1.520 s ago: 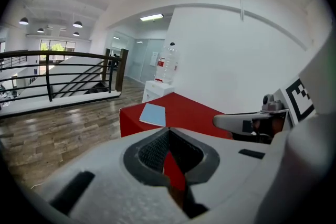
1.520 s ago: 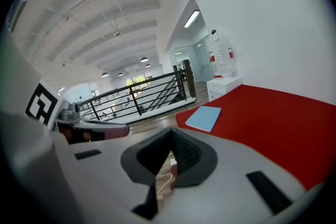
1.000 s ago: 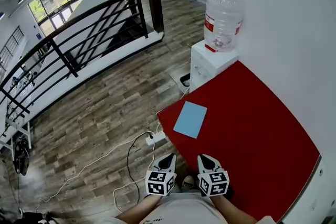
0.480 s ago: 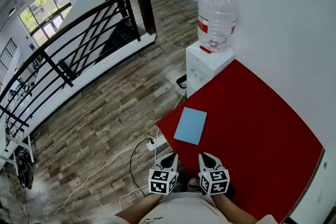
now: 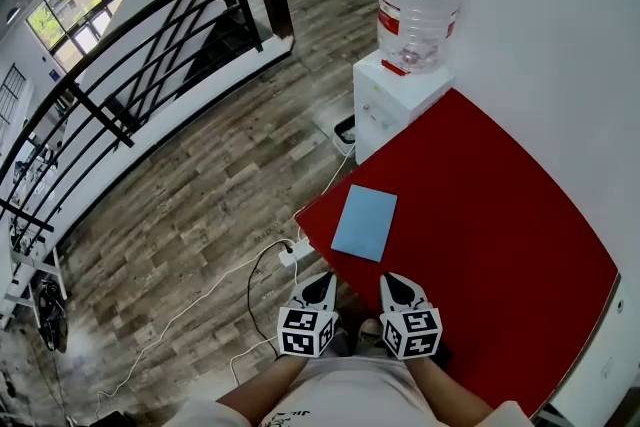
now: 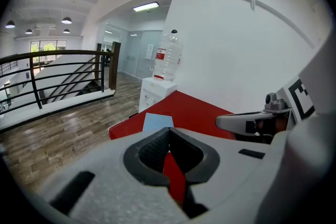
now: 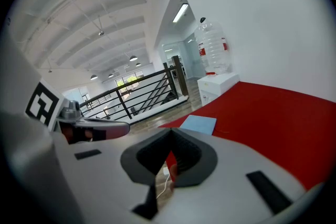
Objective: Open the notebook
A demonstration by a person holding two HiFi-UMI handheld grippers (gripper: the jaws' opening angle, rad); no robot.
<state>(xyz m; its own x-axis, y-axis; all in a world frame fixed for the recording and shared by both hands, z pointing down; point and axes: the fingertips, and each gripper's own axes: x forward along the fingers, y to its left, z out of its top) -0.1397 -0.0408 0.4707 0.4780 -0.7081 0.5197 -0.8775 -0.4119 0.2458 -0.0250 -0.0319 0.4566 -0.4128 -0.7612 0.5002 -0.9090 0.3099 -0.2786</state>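
Close to the person's body, at 6 o'clock in the head view, the left hand-held gripper [image 5: 321, 281] and the right hand-held gripper [image 5: 392, 282] are held side by side, both pointing to 12 o'clock. In each gripper view the two jaws are pressed together at their tips, and nothing is between them; the red seen in the gap behind the tips is only the worktop [image 5: 500, 245]. I think they are kept low and near the body because the reach has not begun, so the task is at its start. Just beyond the tips, at 12 o'clock and apart from both of them, the light-blue notebook [image 5: 364, 222] lies flat and closed on the near left corner of the worktop, with its left long side close to the worktop's edge. This place probably helps, since a cover near the edge is easy to reach, but the cover is thin, so the jaws must first spread or one tip must go under it. At 10 o'clock from the grippers a power strip [image 5: 293, 255] with a white cable lies on the wooden floor [image 5: 200, 205]. Further at 12 o'clock a white water dispenser [image 5: 385, 110] with a big bottle [image 5: 418, 0] stands against the wall [image 5: 560, 35], and far at 10 o'clock runs a dark railing [image 5: 130, 45].
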